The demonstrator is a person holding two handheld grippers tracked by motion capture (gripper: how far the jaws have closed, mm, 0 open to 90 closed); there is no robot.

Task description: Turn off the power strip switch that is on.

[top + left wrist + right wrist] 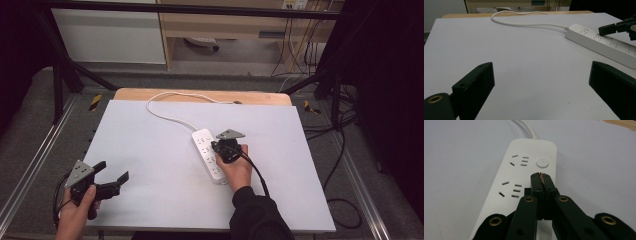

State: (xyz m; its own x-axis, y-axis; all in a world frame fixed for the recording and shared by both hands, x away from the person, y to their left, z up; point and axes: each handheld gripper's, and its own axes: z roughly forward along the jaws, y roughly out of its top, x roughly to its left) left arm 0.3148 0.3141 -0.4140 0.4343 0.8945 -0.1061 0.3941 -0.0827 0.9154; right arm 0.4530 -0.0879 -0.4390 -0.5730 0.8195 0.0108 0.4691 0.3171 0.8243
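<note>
Background only: flat white desk sheet (150,165) sits on a light wooden desk top (200,94), wood showing as a strip along the far edge. Black metal frame (190,8) runs across the top of the high view, with slanted black struts (75,70) coming down at both sides. Silver aluminium rails (30,165) flank the desk left and right over grey carpet floor (30,105). Yellow-black hazard tape pieces (95,102) lie near both far corners. Behind: white cabinet panel (110,37), light wooden shelf unit (225,25), and a bundle of black cables (300,50) hanging at the right.
</note>
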